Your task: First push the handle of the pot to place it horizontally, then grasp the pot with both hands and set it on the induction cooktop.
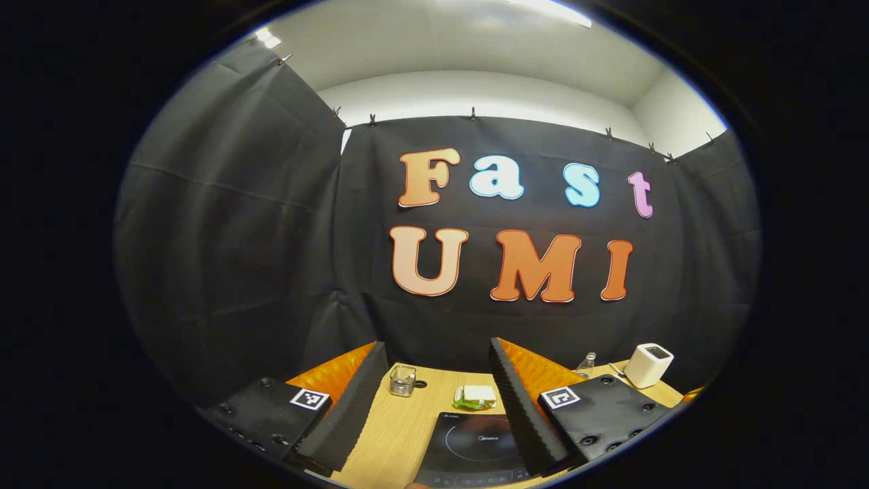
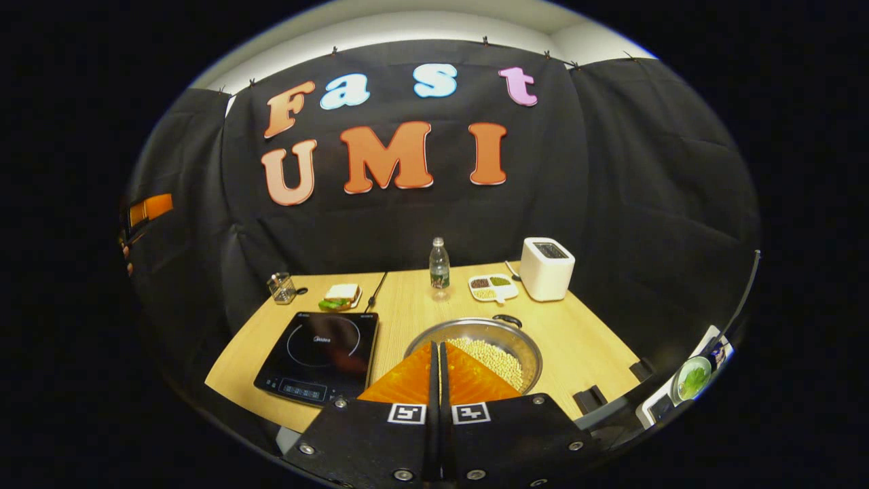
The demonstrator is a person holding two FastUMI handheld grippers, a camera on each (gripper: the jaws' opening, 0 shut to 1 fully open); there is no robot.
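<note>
The right claw (image 2: pixel 436 380), clenched empty, hovers over the pot (image 2: pixel 475 350), seemingly ready to push its handle (image 2: pixel 507 319); the left claw (image 1: pixel 434 401) hangs released above the cooktop (image 1: pixel 475 441).

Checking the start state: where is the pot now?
In the right gripper view, the pot sits on the table right of the induction cooktop, just beyond the right gripper.

Shiny metal pot (image 2: pixel 475 339), glossy black glass cooktop (image 2: pixel 319 353) (reflections gleaming), pale wood-grain desk (image 2: pixel 590 346), smooth white plastic toaster (image 2: pixel 546 268), clear plastic bottle (image 2: pixel 439 265).
</note>
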